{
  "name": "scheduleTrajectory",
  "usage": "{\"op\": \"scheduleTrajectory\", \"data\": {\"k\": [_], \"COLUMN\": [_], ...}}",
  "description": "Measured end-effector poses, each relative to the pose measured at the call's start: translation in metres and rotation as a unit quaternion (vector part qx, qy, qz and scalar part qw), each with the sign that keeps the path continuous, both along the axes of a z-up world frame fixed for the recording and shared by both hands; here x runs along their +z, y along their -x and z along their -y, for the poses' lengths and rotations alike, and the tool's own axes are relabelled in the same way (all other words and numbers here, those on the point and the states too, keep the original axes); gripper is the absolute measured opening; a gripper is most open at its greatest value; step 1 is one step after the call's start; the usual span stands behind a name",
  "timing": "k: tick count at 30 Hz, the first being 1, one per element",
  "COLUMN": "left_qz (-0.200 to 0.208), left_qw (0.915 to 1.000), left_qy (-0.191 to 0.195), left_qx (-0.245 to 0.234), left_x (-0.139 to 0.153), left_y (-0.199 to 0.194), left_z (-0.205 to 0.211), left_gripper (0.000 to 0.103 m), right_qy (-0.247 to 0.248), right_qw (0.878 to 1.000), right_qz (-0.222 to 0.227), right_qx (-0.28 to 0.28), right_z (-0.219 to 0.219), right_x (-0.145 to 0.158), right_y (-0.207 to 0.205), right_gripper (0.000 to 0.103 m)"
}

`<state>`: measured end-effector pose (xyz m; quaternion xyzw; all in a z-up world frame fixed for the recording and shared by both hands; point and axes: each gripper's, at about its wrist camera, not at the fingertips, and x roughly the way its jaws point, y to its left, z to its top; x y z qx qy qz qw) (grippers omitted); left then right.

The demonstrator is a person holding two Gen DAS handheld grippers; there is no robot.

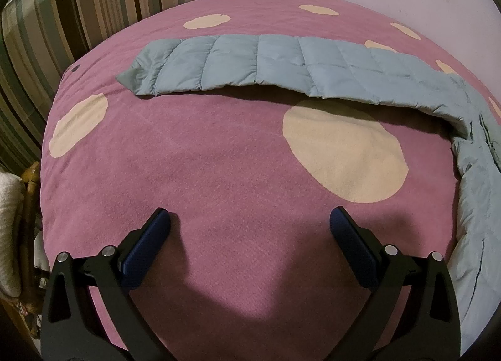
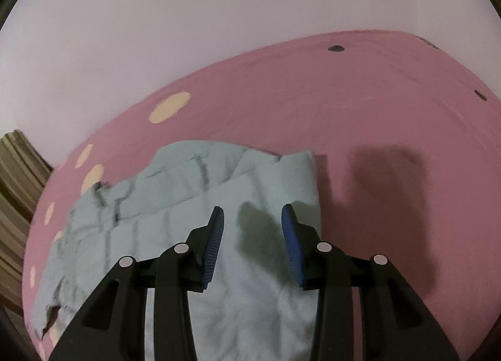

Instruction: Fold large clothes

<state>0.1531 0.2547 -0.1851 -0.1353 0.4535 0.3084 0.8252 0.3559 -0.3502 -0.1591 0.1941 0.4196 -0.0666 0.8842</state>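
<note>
Nearest the lenses: both grippers, each with its two blue-padded fingers spread apart and nothing between them.
Left gripper (image 1: 250, 220): jaws wide, hovering over bare pink cover; no cloth within its reach.
Right gripper (image 2: 253, 220): jaws parted, poised above the pale blue body panel, its shadow falling on the cloth; whether the pads touch the fabric cannot be told.
Quilted jacket (image 1: 313, 60): light blue and puffy, lying on the bedspread (image 1: 219, 173); in the left wrist view one long sleeve stretches flat across the far part of the bed, cuff toward the striped side, and the body runs down the right edge.
Jacket from the right wrist (image 2: 238, 282): smooth panel directly under the fingers, a rumpled layer beyond it and to the left, a squared edge near the right pad.
Farther back: striped fabric (image 1: 78, 1) rising behind the bed, and a plain pale wall (image 2: 219, 16).
Step in hand: judged early; garment spread out, sleeve not yet folded in.
Next move calls for: left gripper to travel forward to the sleeve cuff (image 1: 131, 77), close on it, and carry it over the body while the right pins or lifts its side.
</note>
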Motion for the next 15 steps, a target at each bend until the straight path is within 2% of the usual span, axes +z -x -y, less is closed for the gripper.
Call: {"op": "scheduleTrajectory", "data": {"k": [4,6,10,15], "left_qz": [-0.002,-0.003,-0.004,-0.004], "left_qw": [1.0000,1.0000,1.0000,1.0000], "left_qy": [-0.001,-0.002,-0.002,-0.003], "left_qx": [0.000,-0.001,-0.001,-0.001], "left_x": [0.000,0.000,0.000,0.000], "left_y": [0.001,0.001,-0.001,0.000], "left_z": [0.000,0.000,0.001,0.000], "left_gripper": [0.101,0.101,0.101,0.101], "right_qy": [0.009,0.011,0.045,0.066], "right_qw": [0.998,0.998,0.997,0.998], "right_qz": [-0.059,-0.061,-0.057,-0.017], "right_qx": [-0.001,-0.002,-0.004,-0.003], "right_z": [0.000,-0.003,-0.022,-0.069], "right_x": [-0.039,-0.047,-0.032,-0.003], "right_y": [-0.030,-0.035,-0.036,0.001], "right_gripper": [0.040,0.040,0.040,0.040]}}
